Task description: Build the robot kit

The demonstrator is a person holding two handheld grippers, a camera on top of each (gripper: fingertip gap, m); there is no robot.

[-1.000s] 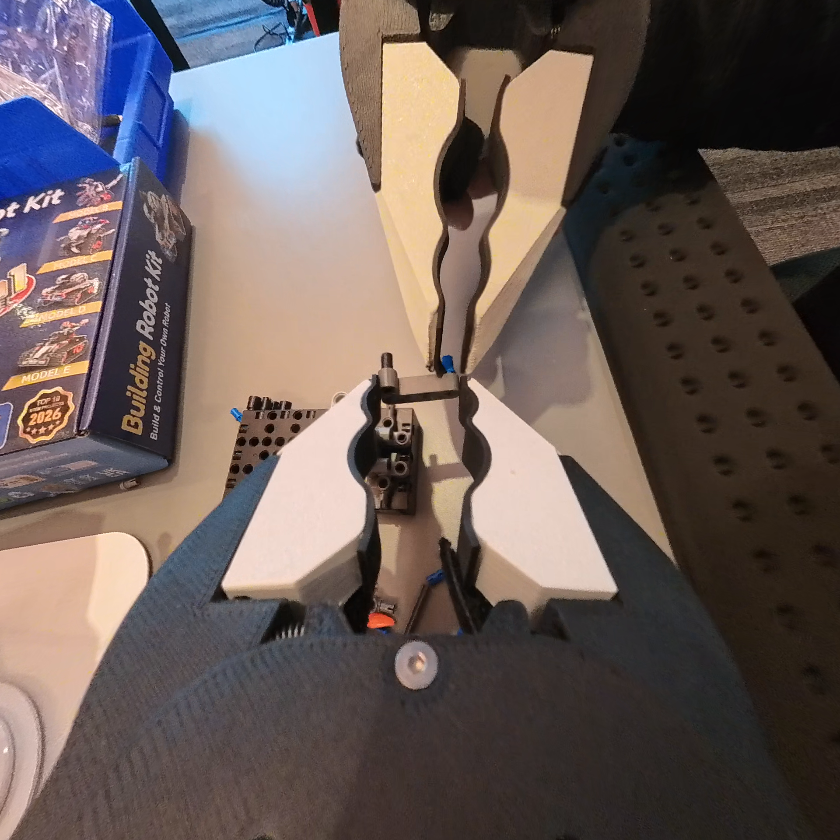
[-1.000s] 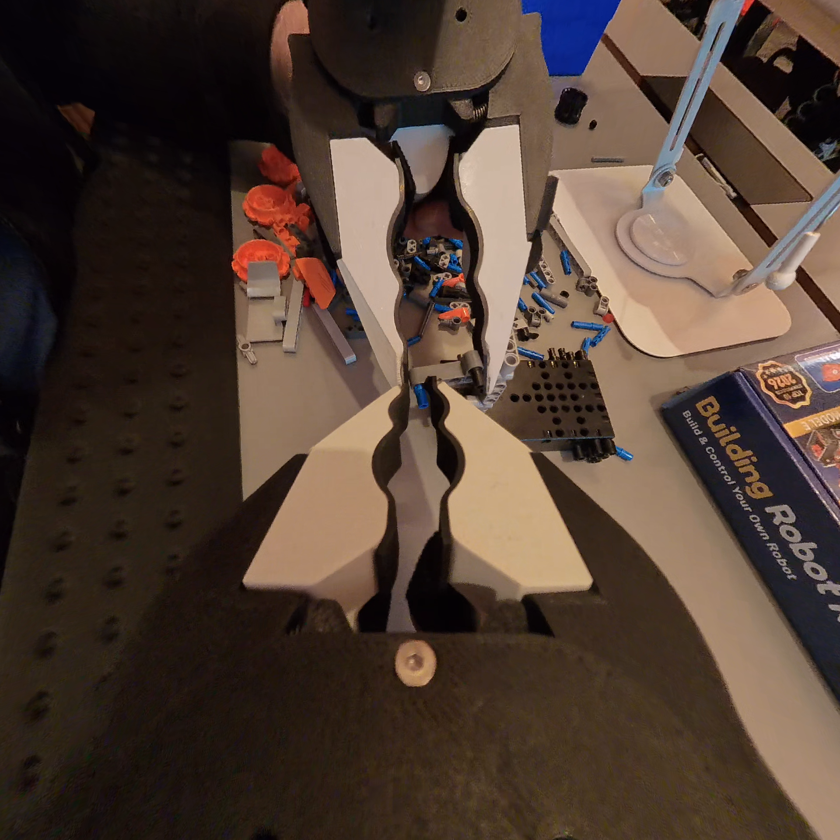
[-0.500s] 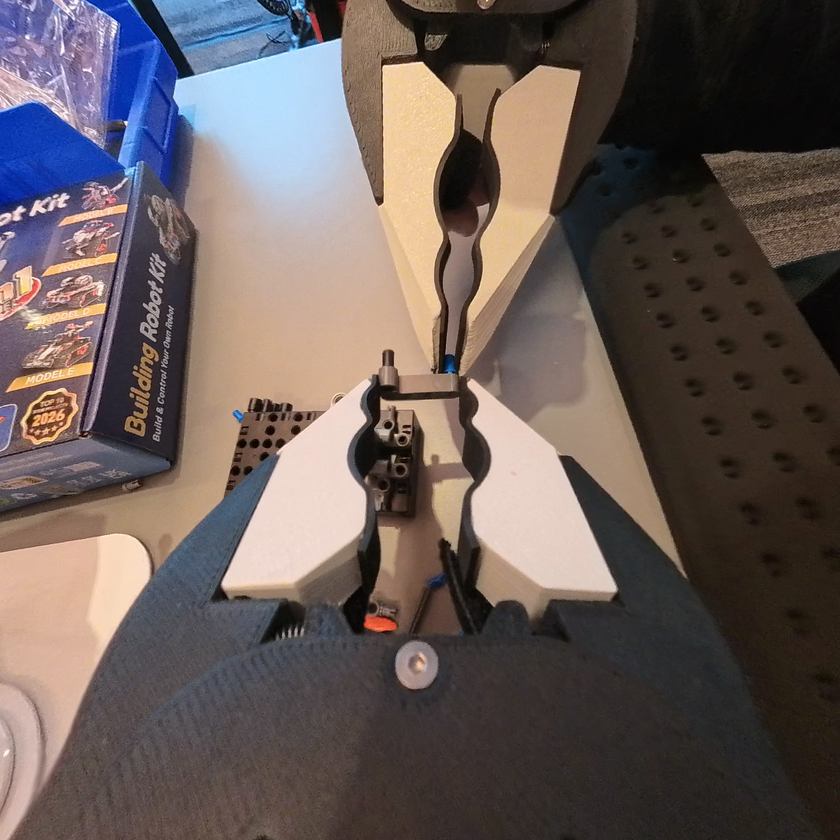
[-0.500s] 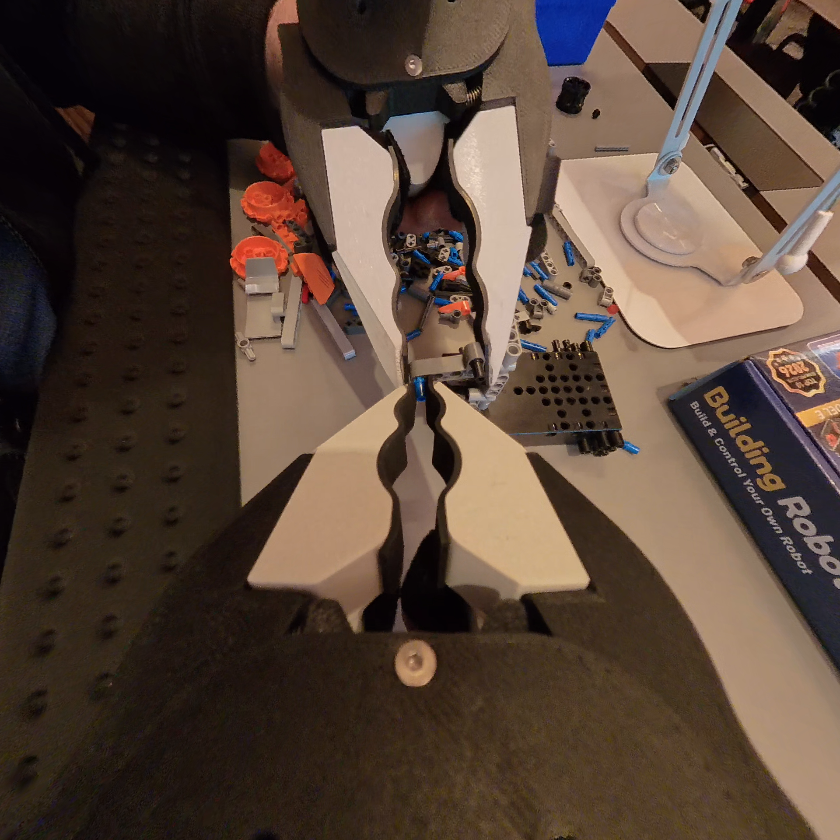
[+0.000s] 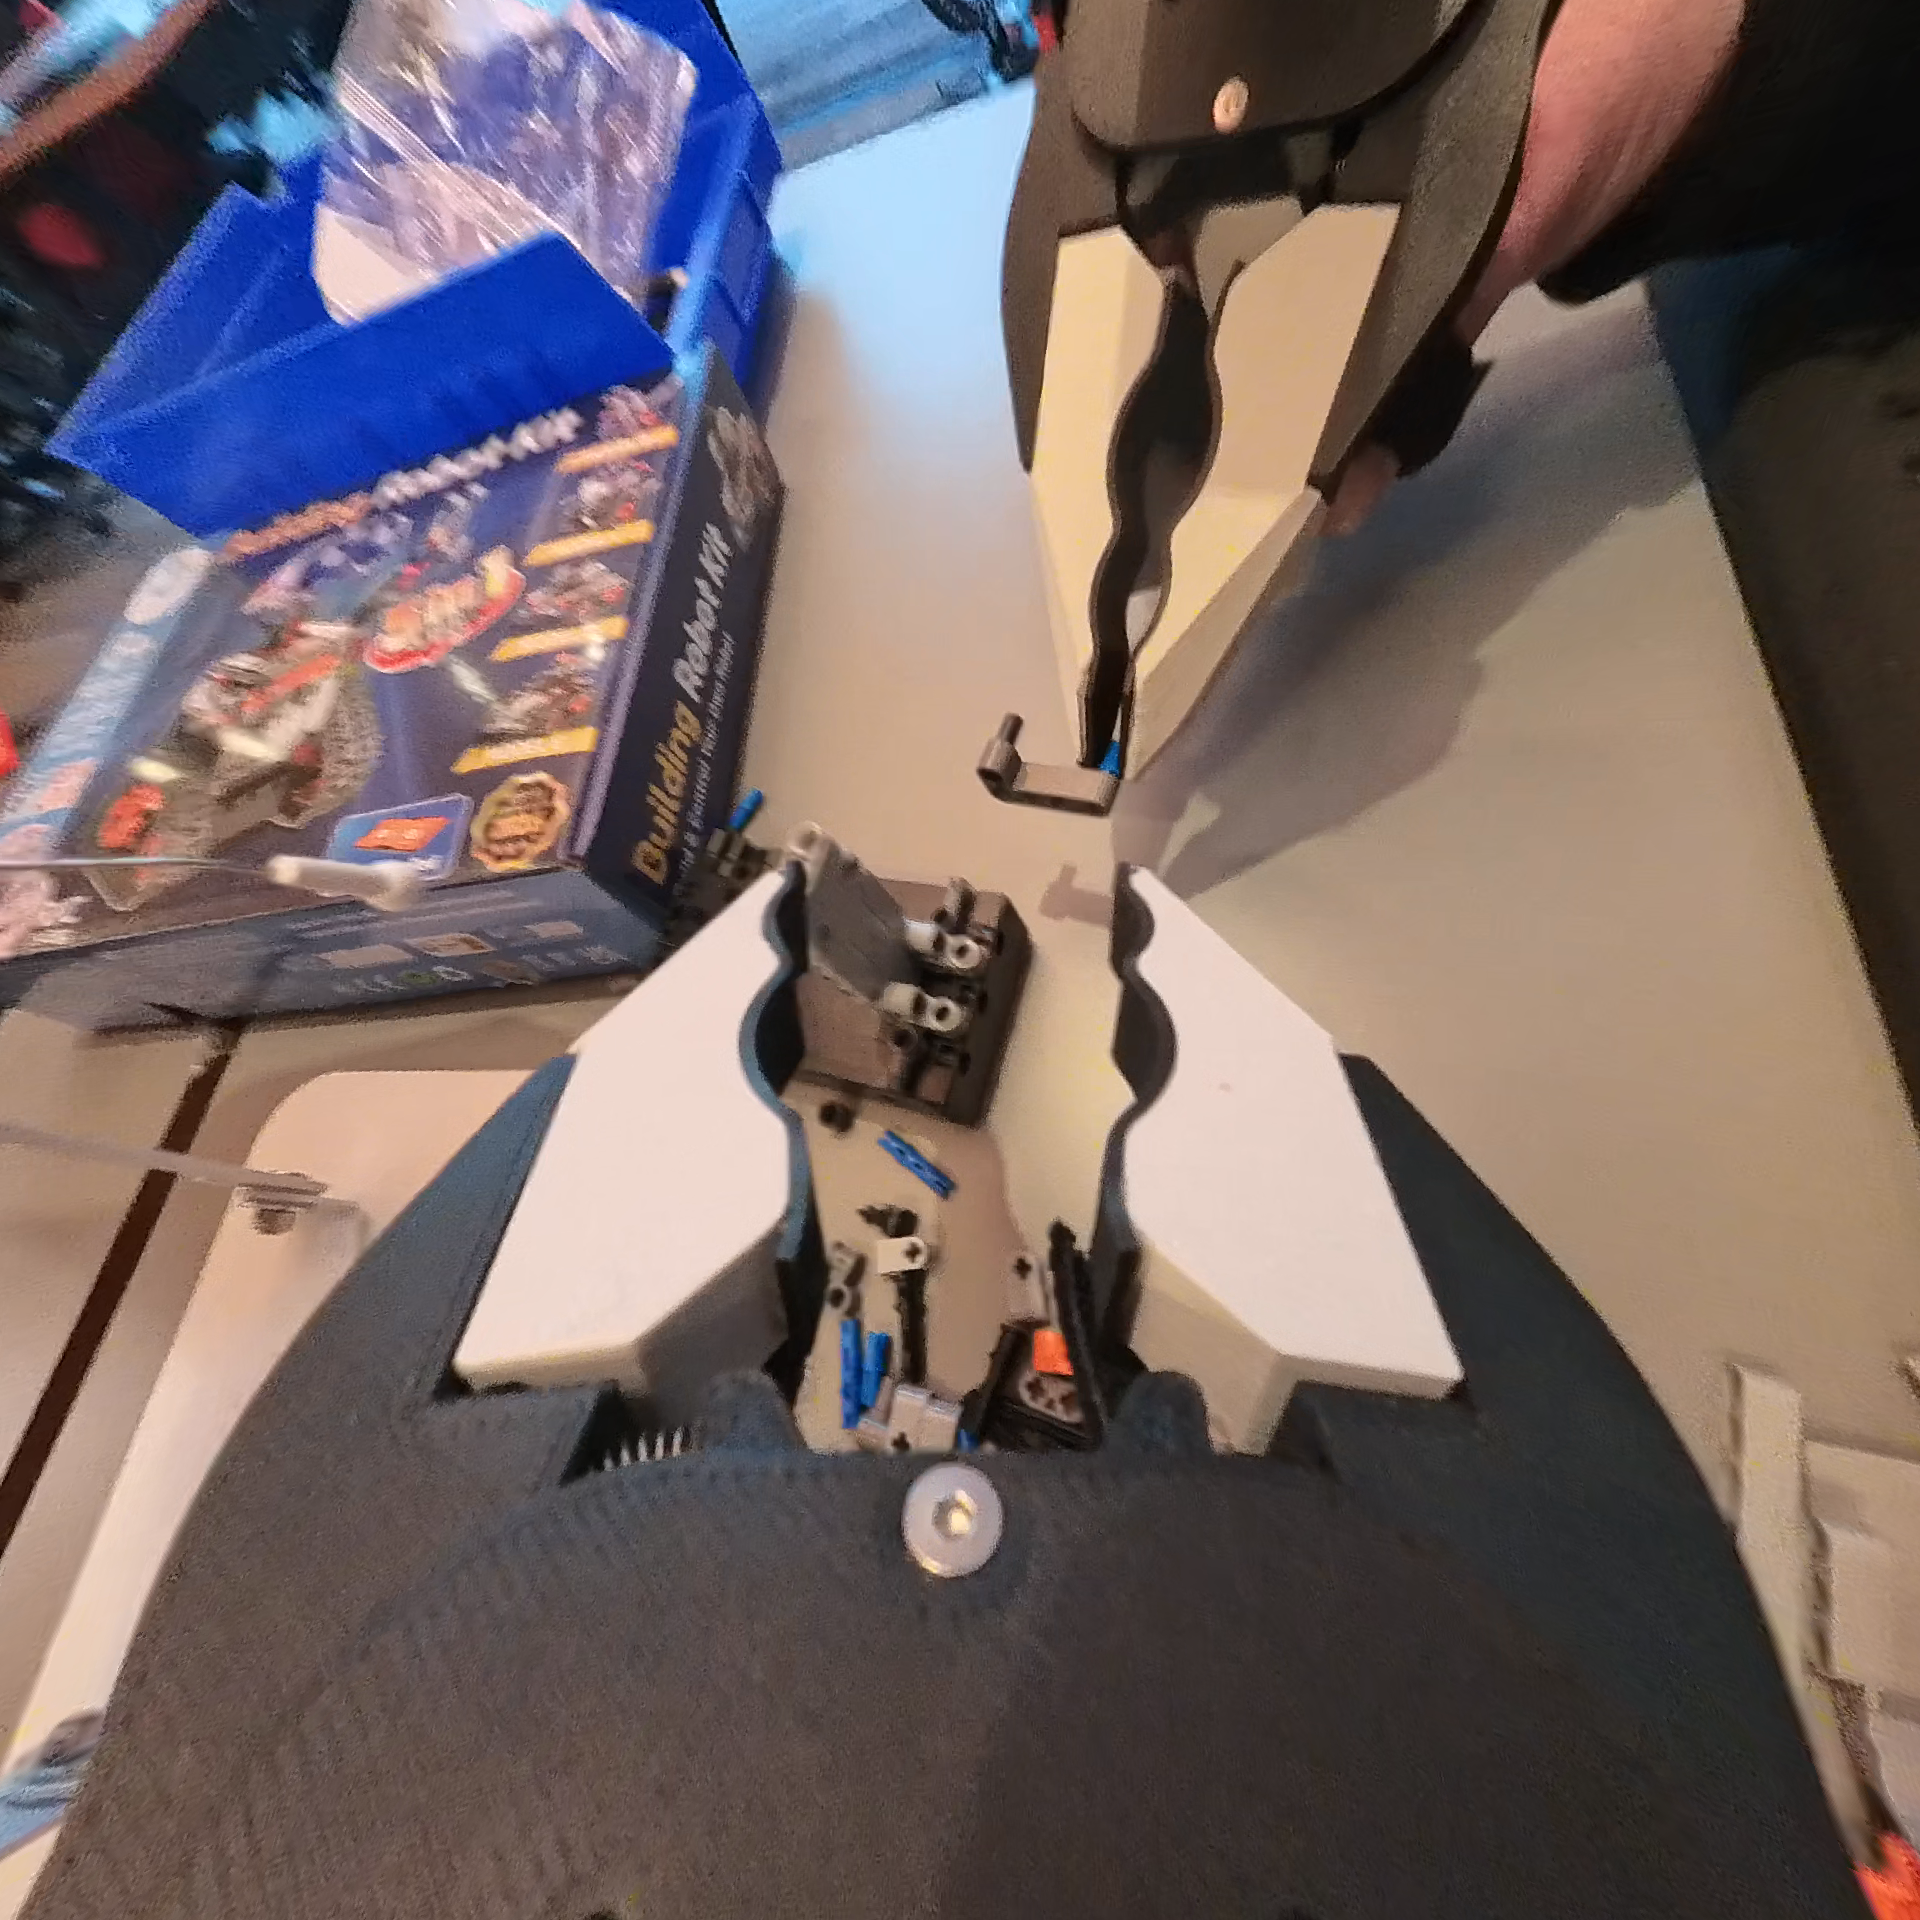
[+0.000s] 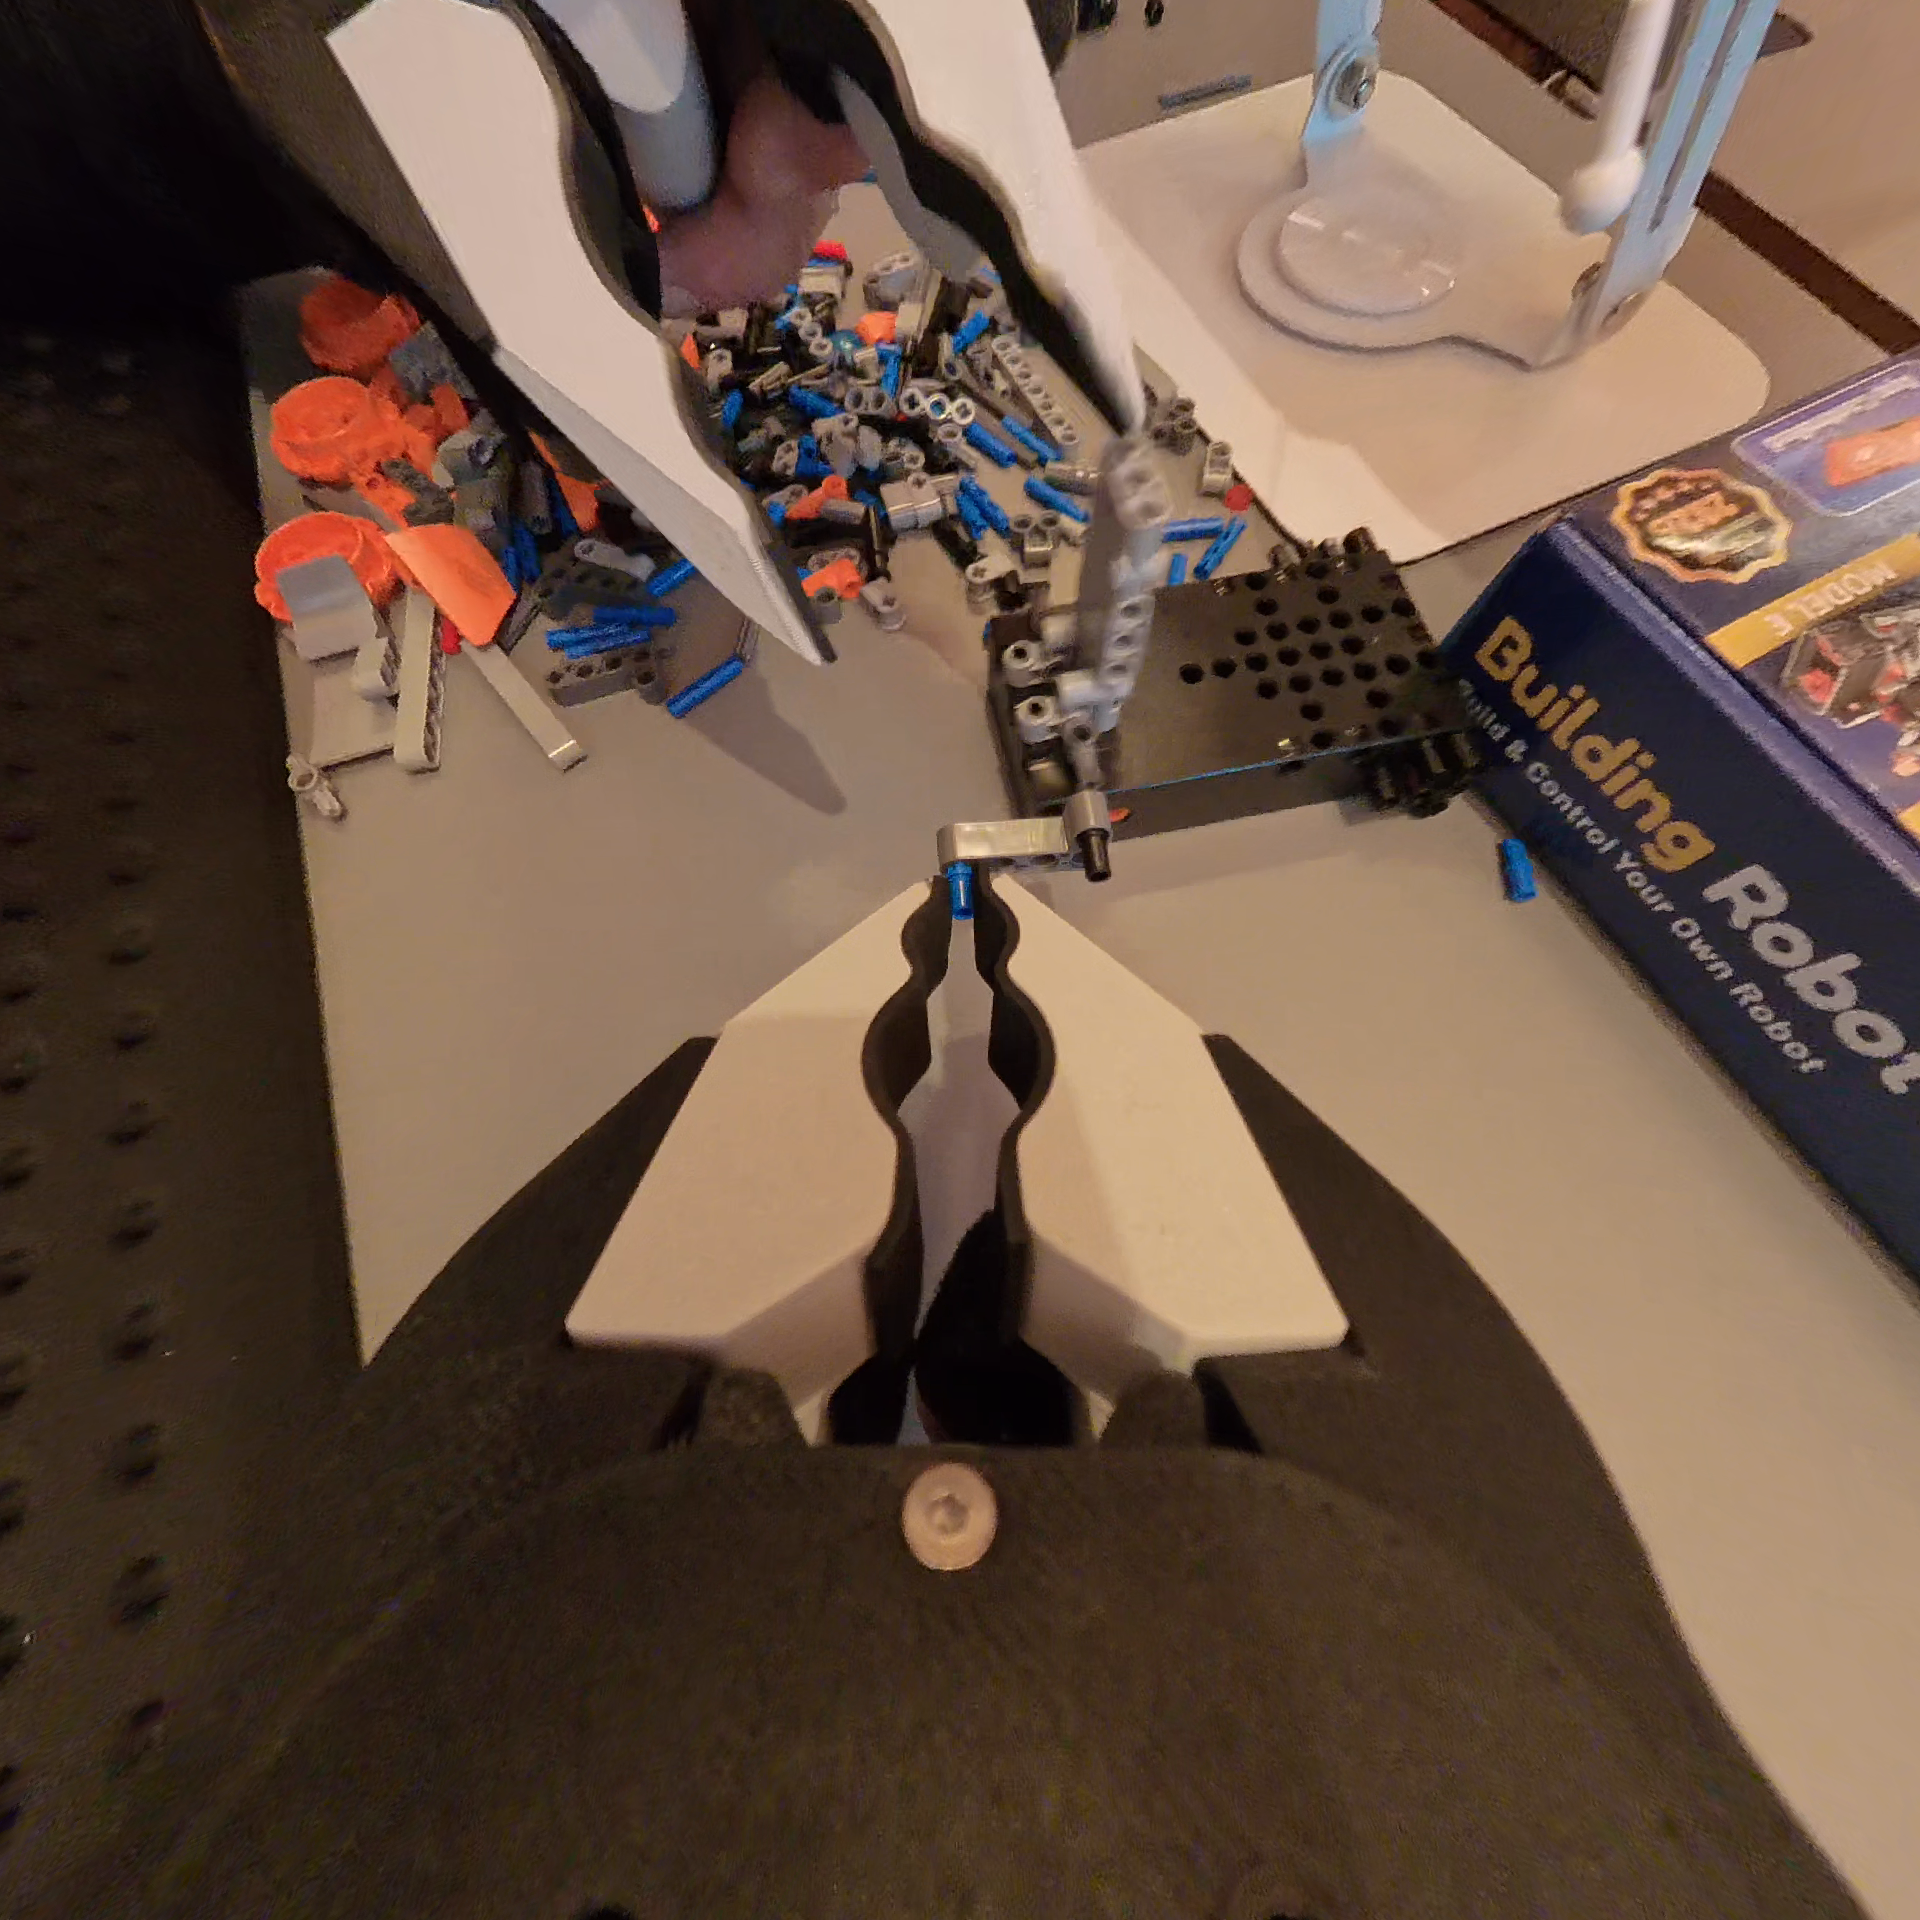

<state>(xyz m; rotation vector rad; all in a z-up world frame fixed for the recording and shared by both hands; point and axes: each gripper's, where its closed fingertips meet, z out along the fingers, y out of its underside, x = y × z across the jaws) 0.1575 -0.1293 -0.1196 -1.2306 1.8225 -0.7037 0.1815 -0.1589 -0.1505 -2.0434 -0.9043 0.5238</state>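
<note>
My right gripper (image 6: 961, 904) is shut on a small blue pin (image 6: 960, 891) that is plugged into one end of a short grey beam (image 6: 1023, 840); the beam hangs just above the table with a black pin at its other end. The right gripper (image 5: 1107, 753) and the beam (image 5: 1049, 774) also show in the left wrist view. My left gripper (image 5: 956, 894) is open and empty, above a black perforated block (image 5: 914, 1008). In the right wrist view the left gripper (image 6: 971, 535) hangs over the parts, one fingertip by a long grey beam (image 6: 1117, 561) standing on the block (image 6: 1268, 665).
A pile of small blue, grey and black parts (image 6: 883, 447) and orange parts (image 6: 343, 416) lies behind. A dark blue kit box (image 6: 1714, 727) lies right of the block, a blue bin (image 5: 364, 364) beyond it. A white stand base (image 6: 1351, 260) sits at the back. A dark dimpled mat (image 6: 135, 831) borders the table. Some 6 cm of space lies between my two pairs of fingers. My left tips are roughly 7 cm from the block (image 6: 1268, 665).
My left gripper has let go of the short grey beam, opened wider and drawn back and up. The beam now hangs from the blue pin in my right gripper.
</note>
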